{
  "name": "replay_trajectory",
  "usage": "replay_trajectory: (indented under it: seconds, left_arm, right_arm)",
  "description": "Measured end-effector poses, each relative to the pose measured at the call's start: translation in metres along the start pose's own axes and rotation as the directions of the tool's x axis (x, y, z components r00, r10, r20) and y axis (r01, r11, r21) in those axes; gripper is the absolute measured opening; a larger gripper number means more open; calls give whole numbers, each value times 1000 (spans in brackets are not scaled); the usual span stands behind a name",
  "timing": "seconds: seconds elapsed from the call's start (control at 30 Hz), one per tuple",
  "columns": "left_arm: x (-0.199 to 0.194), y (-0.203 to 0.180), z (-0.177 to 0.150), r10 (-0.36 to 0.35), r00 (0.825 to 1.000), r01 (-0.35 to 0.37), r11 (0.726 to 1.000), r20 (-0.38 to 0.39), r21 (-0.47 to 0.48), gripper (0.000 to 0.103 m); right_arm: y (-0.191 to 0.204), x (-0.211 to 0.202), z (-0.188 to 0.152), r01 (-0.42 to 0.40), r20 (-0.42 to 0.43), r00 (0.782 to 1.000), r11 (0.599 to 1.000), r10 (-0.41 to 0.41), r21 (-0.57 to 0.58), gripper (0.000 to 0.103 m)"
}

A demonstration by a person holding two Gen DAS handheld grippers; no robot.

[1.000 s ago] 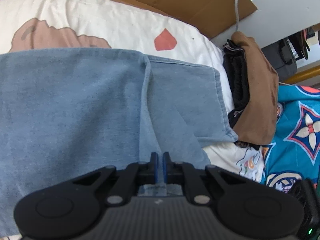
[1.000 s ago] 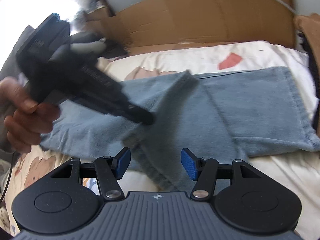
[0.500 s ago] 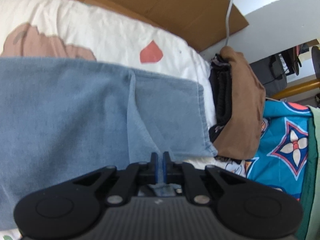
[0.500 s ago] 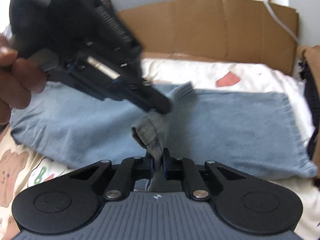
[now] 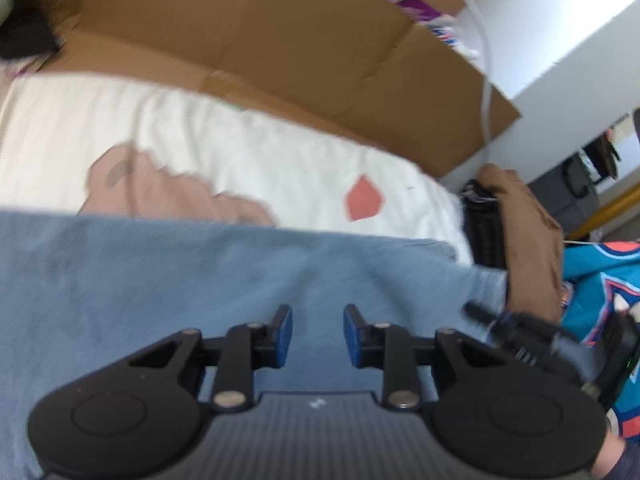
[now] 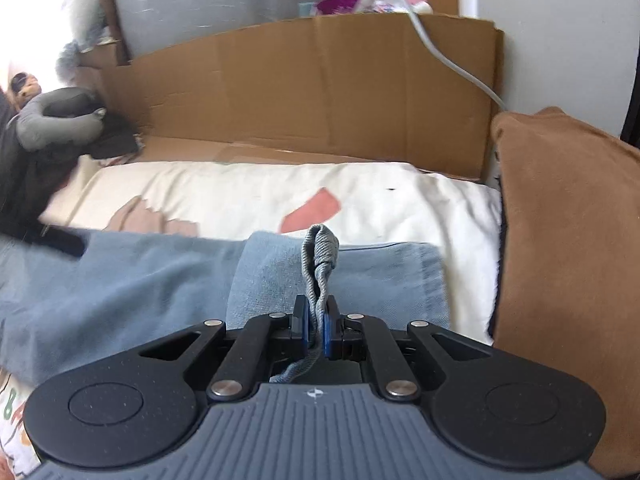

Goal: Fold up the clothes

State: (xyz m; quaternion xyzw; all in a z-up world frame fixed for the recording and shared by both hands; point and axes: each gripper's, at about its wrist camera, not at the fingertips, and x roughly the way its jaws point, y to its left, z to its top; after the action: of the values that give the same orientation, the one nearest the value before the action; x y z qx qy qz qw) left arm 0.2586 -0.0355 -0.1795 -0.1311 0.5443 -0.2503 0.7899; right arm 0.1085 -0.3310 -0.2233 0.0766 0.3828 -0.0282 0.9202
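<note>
Blue rubber pads on the right hand-held gripper (image 6: 316, 330) are clamped on a bunched fold of the faded blue denim garment (image 6: 132, 280), a ridge of cloth standing up between the jaws. The left hand-held gripper (image 5: 317, 336) is spread open with nothing between its pads, hovering low over the same denim. The garment lies flat across the white printed bedsheet (image 5: 248, 160), its far edge running left to right and its right end close to a brown folded cloth (image 6: 560, 232) stacked at the bed's right side. A brown cardboard sheet (image 6: 312, 88) stands along the far wall.

The step in hand looks like a fold in progress: one edge is lifted by the right side while the left is free. The next move likely calls for the left to pinch a matching edge, so both can carry the denim over evenly without dragging the lower layer.
</note>
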Motion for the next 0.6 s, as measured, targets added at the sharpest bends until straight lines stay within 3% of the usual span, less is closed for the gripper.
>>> replay_trajectory:
  seconds: [0.1,0.2,0.6]
  left_arm:
    - [6,24,-10,18,999,-20,998,-28,-58,29]
    - [10,42,-19,31,998,-37,995,-63,-95,29]
    - [6,55,-27,35,997,-41,995,-71,-89,31]
  right_arm:
    - [-18,14,8,26,-21,999,1000,-26,4,5]
    - [-37,26,16,32,-51,998,994,-27,100,4]
    - [-55,65,39,115,-120,988,980,-96,161,3]
